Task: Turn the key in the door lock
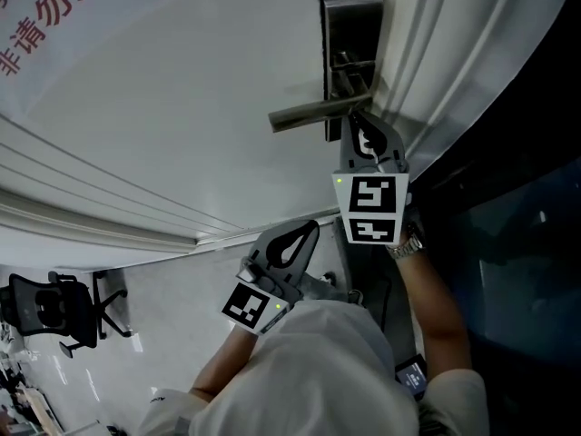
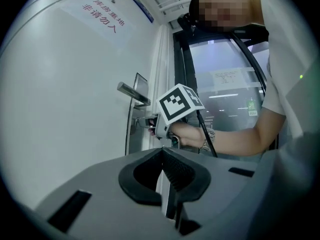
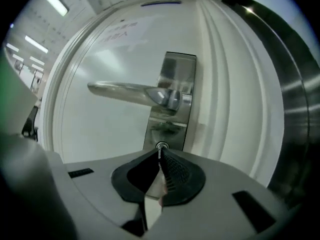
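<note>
On the white door (image 3: 110, 99) a steel lock plate (image 3: 176, 84) carries a lever handle (image 3: 125, 90) pointing left. The keyhole cylinder (image 3: 161, 145) sits below the lever. My right gripper (image 3: 160, 154) is shut, its tips right against the cylinder, pinching a thin key (image 3: 159, 151) that is mostly hidden by the pads. In the head view the right gripper (image 1: 356, 121) reaches under the handle (image 1: 309, 112). My left gripper (image 1: 307, 230) hangs back from the door, lower down, shut with nothing in it (image 2: 162, 154). From there I see the right gripper (image 2: 150, 120) at the lock plate (image 2: 136, 114).
A sign with red print (image 1: 36, 16) is stuck on the door. Moulded door frame (image 3: 225, 84) runs along the right of the lock, with a dark glass panel (image 1: 508, 243) beyond it. An office chair (image 1: 54, 307) stands on the floor to the left.
</note>
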`<state>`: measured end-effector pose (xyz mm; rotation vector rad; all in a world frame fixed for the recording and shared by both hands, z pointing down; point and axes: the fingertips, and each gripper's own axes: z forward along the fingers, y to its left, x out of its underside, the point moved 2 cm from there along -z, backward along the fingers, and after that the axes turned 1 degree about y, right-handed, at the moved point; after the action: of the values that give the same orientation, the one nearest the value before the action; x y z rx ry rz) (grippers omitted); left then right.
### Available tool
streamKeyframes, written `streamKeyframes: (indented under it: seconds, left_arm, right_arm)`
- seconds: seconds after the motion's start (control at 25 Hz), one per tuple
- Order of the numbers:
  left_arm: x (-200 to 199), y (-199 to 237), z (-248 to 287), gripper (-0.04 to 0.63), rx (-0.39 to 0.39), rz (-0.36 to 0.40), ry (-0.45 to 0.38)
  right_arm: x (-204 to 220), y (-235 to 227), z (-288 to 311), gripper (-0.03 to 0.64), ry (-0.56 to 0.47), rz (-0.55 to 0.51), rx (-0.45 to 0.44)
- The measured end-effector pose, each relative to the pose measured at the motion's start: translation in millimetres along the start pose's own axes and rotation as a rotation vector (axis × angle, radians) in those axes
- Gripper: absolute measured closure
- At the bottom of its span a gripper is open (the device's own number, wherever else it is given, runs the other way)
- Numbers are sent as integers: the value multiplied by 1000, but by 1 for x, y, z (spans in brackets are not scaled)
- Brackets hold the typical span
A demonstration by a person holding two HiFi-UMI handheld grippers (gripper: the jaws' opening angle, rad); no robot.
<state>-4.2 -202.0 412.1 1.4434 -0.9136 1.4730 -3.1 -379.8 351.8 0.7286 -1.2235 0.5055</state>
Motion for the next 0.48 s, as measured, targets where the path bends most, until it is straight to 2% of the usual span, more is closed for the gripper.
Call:
streamKeyframes:
  seconds: [0.2,0.36,0.48]
  left_arm:
    - [-6,-1,-7,589,-25,-6,-37]
    - [-8,2,-13,589,-52,-3,-56]
    - [-4,4,-19,589,-80,-7,-47]
  right_arm:
    - [5,-5,3,604,-5,323,-80]
    - [9,-9,3,604,-33,706,-172]
    - [12,-11,3,604,-61,954,-200]
